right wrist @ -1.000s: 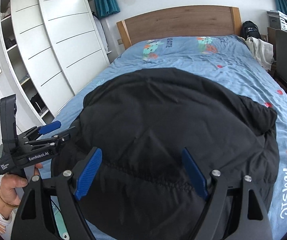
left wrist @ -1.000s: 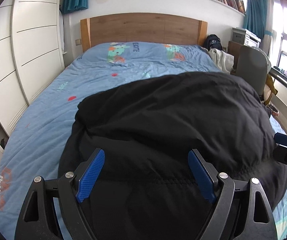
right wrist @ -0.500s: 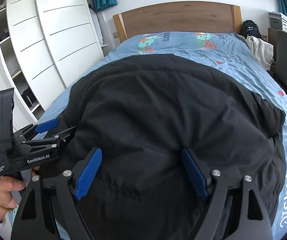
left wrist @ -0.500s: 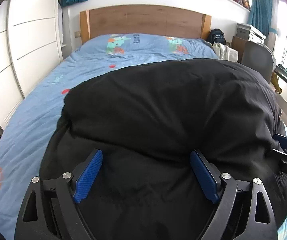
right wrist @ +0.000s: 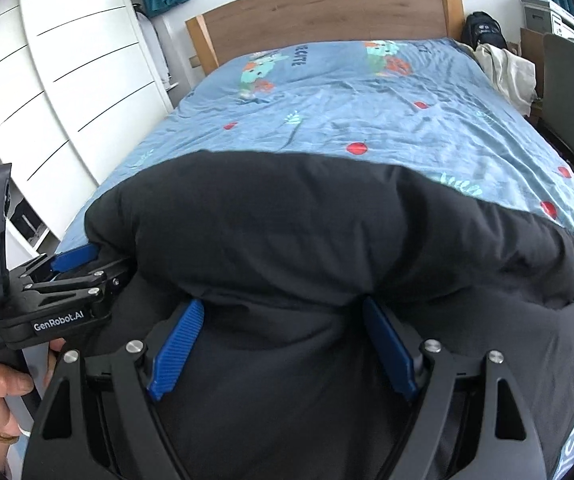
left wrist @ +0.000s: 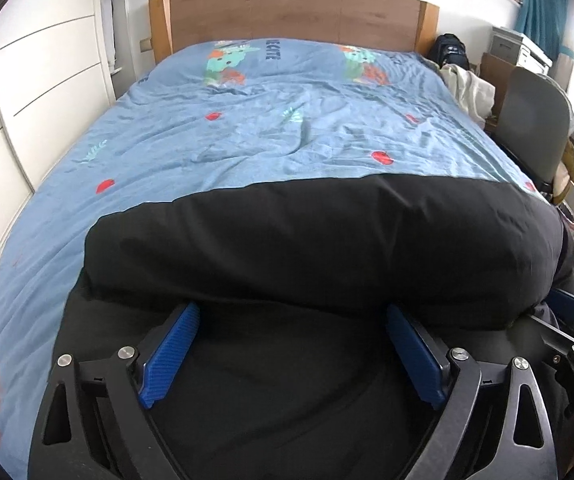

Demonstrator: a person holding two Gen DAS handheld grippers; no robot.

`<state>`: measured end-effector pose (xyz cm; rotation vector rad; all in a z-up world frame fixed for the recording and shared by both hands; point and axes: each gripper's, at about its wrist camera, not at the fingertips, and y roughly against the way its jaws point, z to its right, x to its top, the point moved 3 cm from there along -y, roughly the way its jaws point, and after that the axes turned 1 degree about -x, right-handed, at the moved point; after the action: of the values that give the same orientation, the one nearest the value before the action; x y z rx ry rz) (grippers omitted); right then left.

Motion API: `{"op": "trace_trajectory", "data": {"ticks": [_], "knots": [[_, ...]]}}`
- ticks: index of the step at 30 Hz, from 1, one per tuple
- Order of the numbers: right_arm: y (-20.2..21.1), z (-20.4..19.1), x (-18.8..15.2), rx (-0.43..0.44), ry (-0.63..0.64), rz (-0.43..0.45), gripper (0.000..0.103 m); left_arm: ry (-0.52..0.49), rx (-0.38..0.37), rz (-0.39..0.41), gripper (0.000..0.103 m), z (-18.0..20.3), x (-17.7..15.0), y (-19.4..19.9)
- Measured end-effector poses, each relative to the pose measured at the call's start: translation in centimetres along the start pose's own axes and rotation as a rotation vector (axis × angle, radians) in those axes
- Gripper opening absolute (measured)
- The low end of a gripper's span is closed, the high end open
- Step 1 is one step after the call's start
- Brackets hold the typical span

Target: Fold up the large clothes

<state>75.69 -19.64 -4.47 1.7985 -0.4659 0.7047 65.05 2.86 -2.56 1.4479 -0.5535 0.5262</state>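
A large black padded jacket point(left wrist: 327, 240) lies across the near end of the bed, its far part doubled back toward me into a thick roll; it also shows in the right wrist view point(right wrist: 327, 232). My left gripper point(left wrist: 293, 320) is open, its blue pads spread wide over the lower layer, tips under the roll's near edge. My right gripper point(right wrist: 283, 312) is open in the same way. The left gripper also shows from the side in the right wrist view point(right wrist: 75, 264), at the roll's left end.
The bed has a blue printed cover point(left wrist: 287, 120) and a wooden headboard point(left wrist: 295, 12). White wardrobe doors point(right wrist: 67, 80) stand along the left. A grey chair point(left wrist: 535, 136) and a pile of light clothes point(left wrist: 471, 88) stand at the right.
The jacket's far part has been folded back toward me, baring much more of the blue cover. Both grippers have stayed open and now sit under the fold's near edge.
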Motion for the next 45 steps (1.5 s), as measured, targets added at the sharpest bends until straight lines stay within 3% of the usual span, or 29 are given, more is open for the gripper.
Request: {"op": "trace_trajectory", "data": {"ticks": [14,23,27,33,38,42,45], "knots": [[-6.9,4.3,2.6,-0.046,-0.091,-0.049,0.082,0.046,0.038,-0.07,0.103,-0.3,1.9,-6.1],[-7.4,4.4,2.2,-0.071,-0.076,-0.059,0.082,0.054,0.035,-0.098,0.103,-1.1,1.7,-5.9],[-5.9,6.3,1.9,-0.09,-0.105,-0.069,0.082,0.085,0.024,-0.138,0.103,-3.1,1.7,-5.6],[-3.3,12.1,0.2,-0.184,-0.196,-0.088,0.082,0.172,0.051,-0.174,0.103,-7.8,0.8,-4.5],[-0.8,16.1,-1.9,-0.243,-0.254,-0.093,0.082,0.221,0.191,-0.185,0.103,-12.1,-0.6,-2.8],[1.8,17.5,-3.0,-0.326,-0.25,-0.093,0.082,0.218,0.203,-0.124,0.102,-13.0,-1.6,0.2],[3.9,16.8,-3.4,-0.295,-0.24,-0.054,0.082,0.169,0.174,-0.071,0.102,-12.3,-2.7,2.6]]}}
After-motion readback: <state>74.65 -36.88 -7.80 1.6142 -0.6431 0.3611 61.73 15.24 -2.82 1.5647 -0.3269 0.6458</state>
